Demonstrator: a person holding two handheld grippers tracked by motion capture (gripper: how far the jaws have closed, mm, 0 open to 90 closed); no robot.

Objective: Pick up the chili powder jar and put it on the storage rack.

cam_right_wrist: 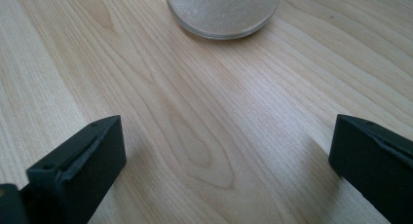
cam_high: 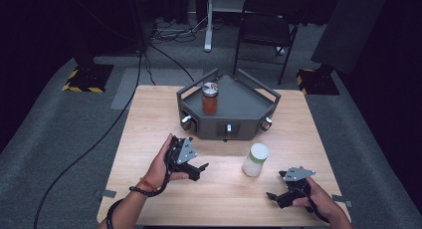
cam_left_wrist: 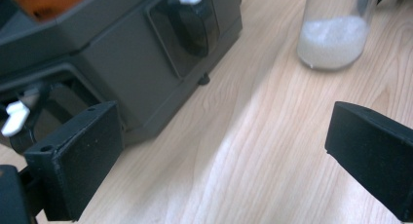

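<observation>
A clear jar of white granules with a pale green lid (cam_high: 256, 159) stands on the wooden table (cam_high: 149, 119), right of centre. My left gripper (cam_high: 198, 171) hovers to its left, open, with nothing between its jaws. In the left gripper view the open gripper (cam_left_wrist: 221, 156) faces the jar (cam_left_wrist: 335, 36) at upper right. My right gripper (cam_high: 275, 199) sits low near the front right edge, open and holding nothing. In the right gripper view that gripper (cam_right_wrist: 224, 165) points at the jar's base (cam_right_wrist: 221, 12), a short way ahead.
A dark grey railed stand (cam_high: 249, 97) with front knobs (cam_left_wrist: 192, 19) sits at the table's back centre. On its left part stands a jar of orange-red contents with a grey lid (cam_high: 210, 98). A chair (cam_high: 266, 25) and cables are on the floor behind.
</observation>
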